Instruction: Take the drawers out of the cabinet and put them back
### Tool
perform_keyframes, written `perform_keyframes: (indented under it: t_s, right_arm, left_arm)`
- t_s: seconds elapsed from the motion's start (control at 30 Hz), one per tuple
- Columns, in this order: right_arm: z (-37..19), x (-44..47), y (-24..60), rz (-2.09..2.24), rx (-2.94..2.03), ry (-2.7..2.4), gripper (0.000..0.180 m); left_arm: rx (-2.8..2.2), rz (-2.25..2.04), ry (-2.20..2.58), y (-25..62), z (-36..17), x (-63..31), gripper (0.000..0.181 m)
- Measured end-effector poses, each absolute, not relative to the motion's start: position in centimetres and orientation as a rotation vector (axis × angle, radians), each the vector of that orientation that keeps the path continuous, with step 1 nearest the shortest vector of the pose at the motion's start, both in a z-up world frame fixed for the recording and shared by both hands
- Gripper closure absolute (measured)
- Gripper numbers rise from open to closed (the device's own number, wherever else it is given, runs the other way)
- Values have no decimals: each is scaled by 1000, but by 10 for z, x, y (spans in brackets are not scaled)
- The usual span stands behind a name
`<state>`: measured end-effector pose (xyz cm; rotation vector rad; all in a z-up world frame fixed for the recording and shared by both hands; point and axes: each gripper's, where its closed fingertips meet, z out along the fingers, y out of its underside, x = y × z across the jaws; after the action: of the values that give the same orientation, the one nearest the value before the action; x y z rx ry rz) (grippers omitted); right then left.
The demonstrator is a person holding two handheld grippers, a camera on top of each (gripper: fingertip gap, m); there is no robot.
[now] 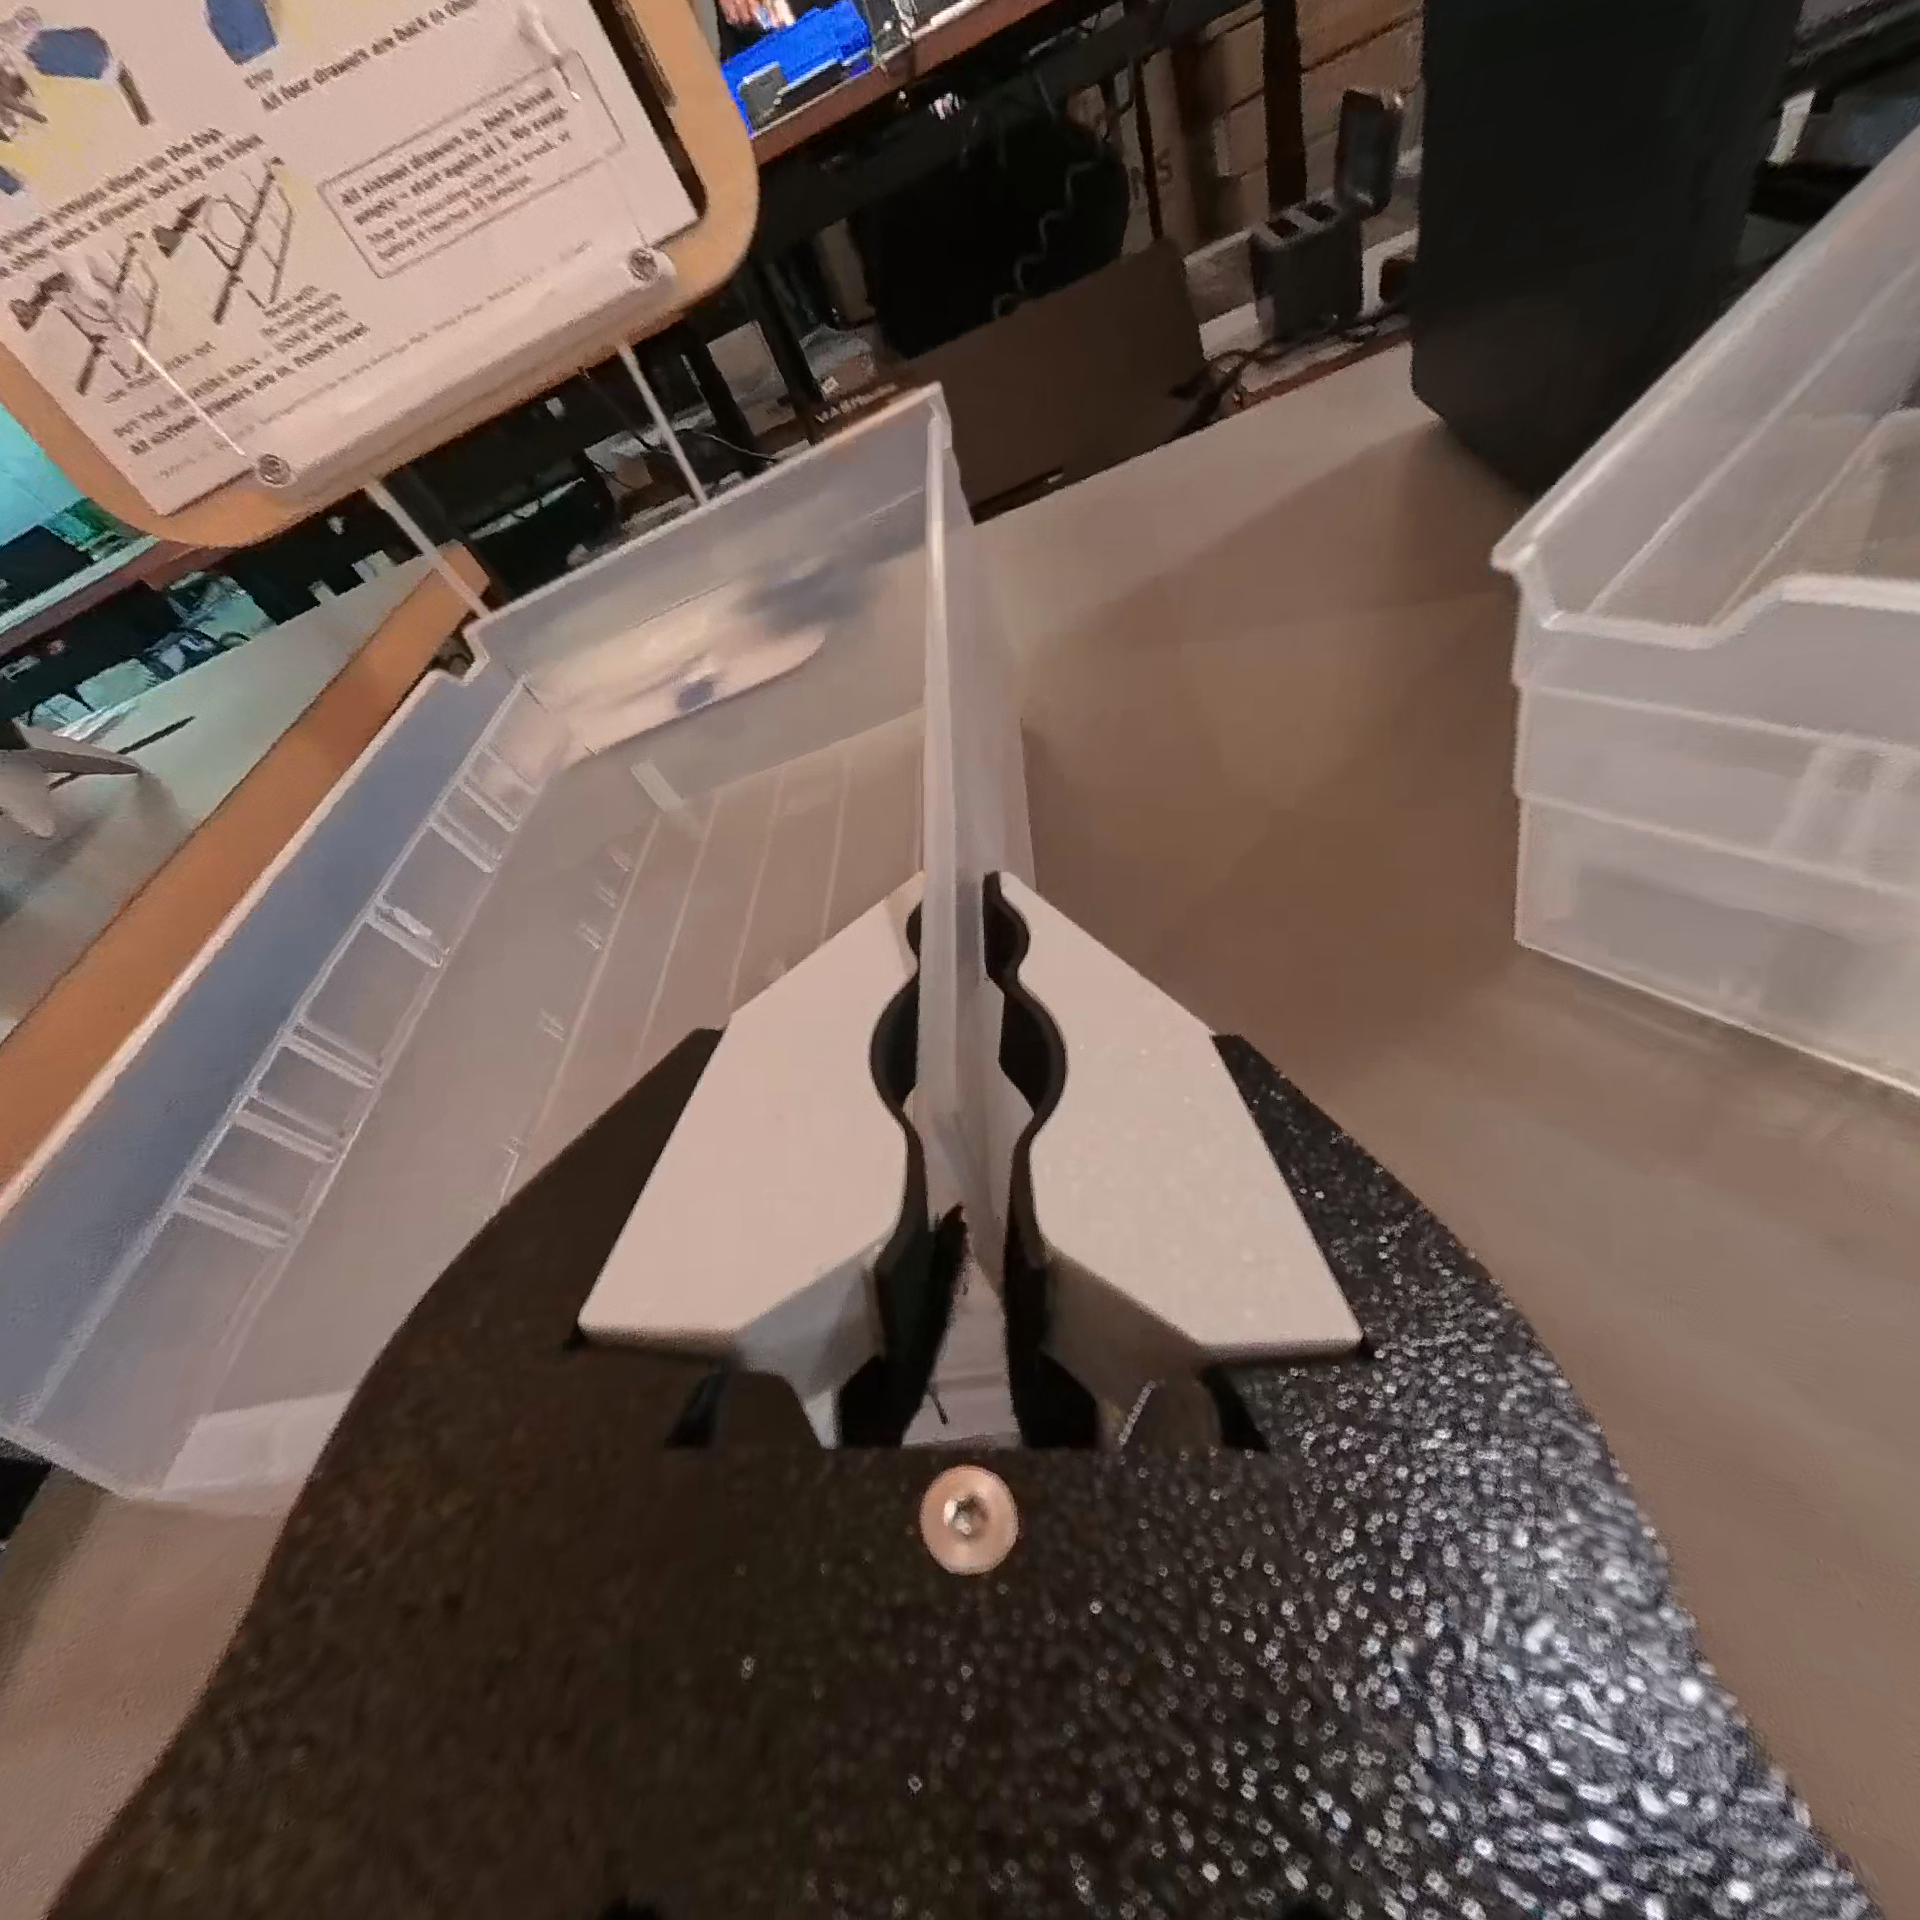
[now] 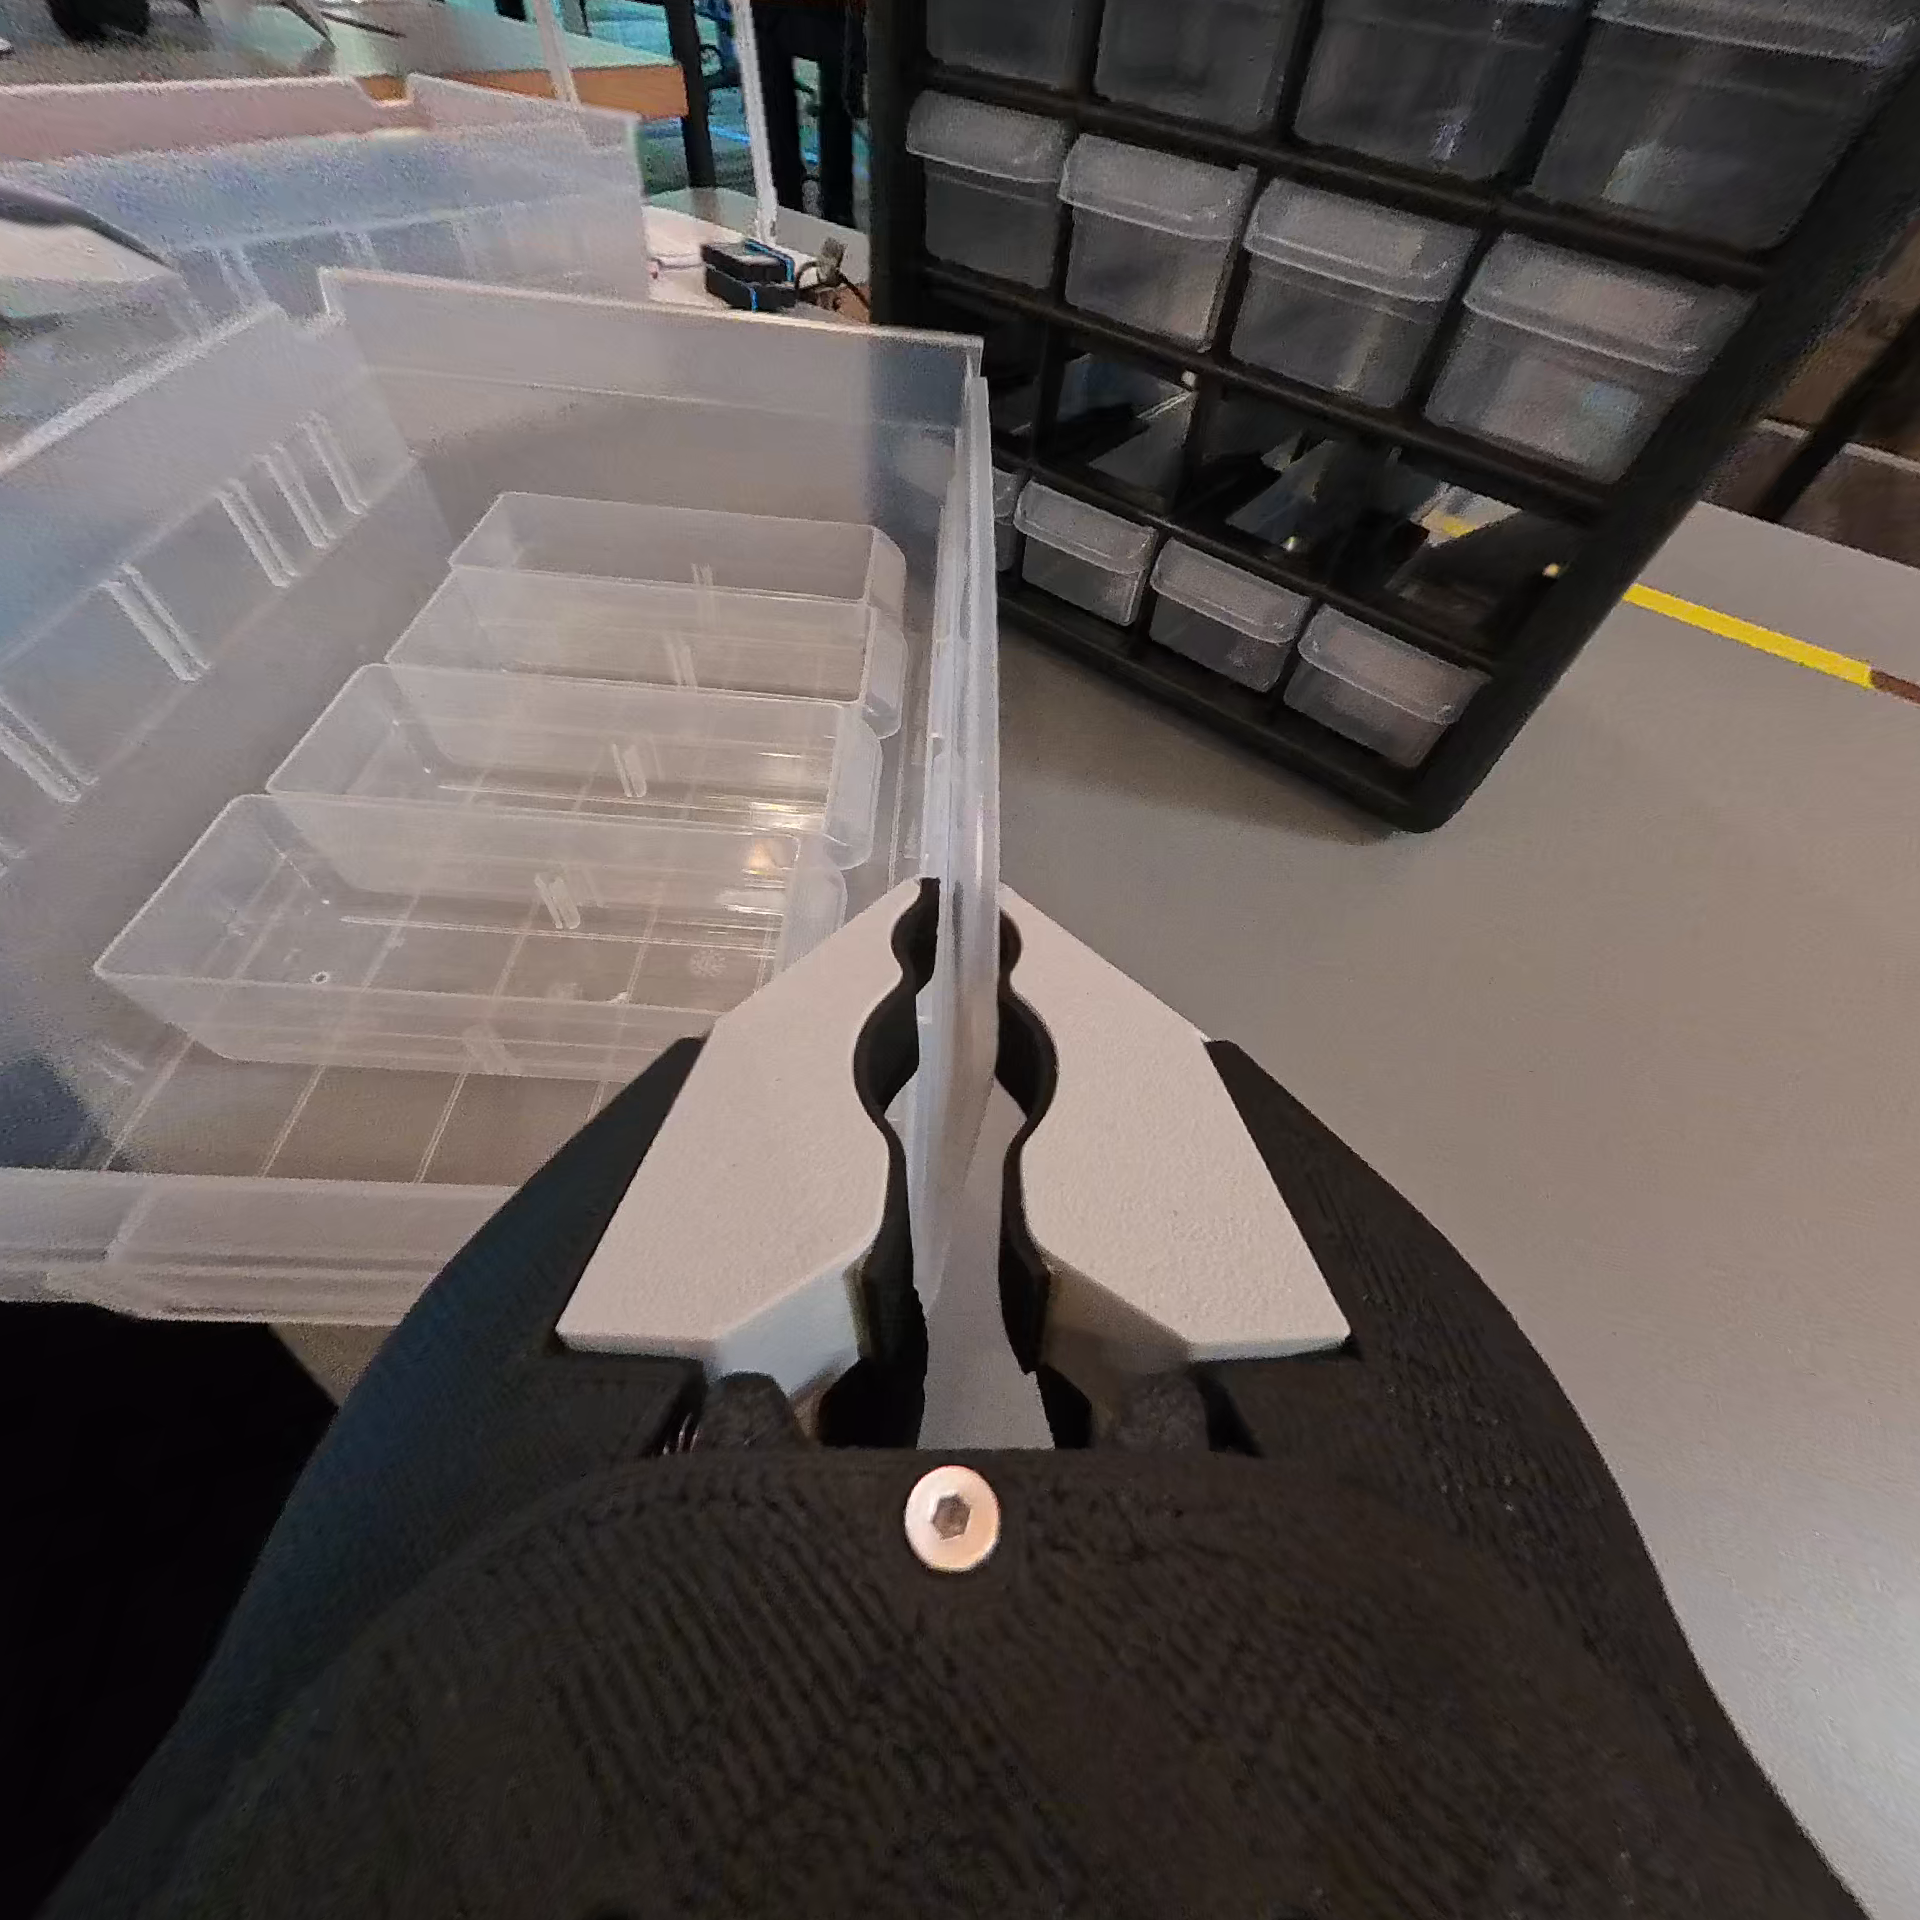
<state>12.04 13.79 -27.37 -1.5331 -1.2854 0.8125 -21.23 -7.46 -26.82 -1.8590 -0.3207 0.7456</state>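
In the left wrist view my left gripper (image 1: 961, 883) is shut on the upright right side wall (image 1: 948, 675) of a large clear plastic drawer (image 1: 416, 935) that looks empty. Both pads press on the wall. In the right wrist view my right gripper (image 2: 961, 888) is shut on the right side wall (image 2: 971, 675) of another large clear drawer (image 2: 644, 384). Several small clear drawers (image 2: 468, 914) lie side by side in it. The black cabinet (image 2: 1558, 665) stands to the right beyond it, with small drawers (image 2: 1340, 301) in most slots and some open slots (image 2: 1299, 499).
A stack of clear drawers (image 1: 1714, 727) stands to the right of the left gripper, with a black box (image 1: 1610, 208) behind it. An instruction sheet on a board (image 1: 312, 208) hangs at the upper left. More clear drawers (image 2: 312, 187) stand behind. A yellow line (image 2: 1745, 634) crosses the grey table (image 2: 1455, 1143).
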Motion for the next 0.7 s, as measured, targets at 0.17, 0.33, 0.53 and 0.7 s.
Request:
perform_keyframes:
  t_s: [0.17, 0.33, 0.53, 0.7]
  right_arm:
    - [-273, 103, 131, 826, -1541, -1248, 175]
    - [-269, 76, 123, 754, -1470, -1219, 174]
    - [-270, 44, 110, 780, -1490, -1209, 177]
    - [-270, 12, 82, 838, -1481, -1237, 174]
  left_arm:
    - [-1798, 746, -361, -87, -253, -222, 178]
    - [-1704, 790, -405, -100, -233, -229, 178]
    - [-1586, 961, -310, -113, -196, -224, 179]
    - [-1525, 1030, -261, -119, -179, -218, 179]
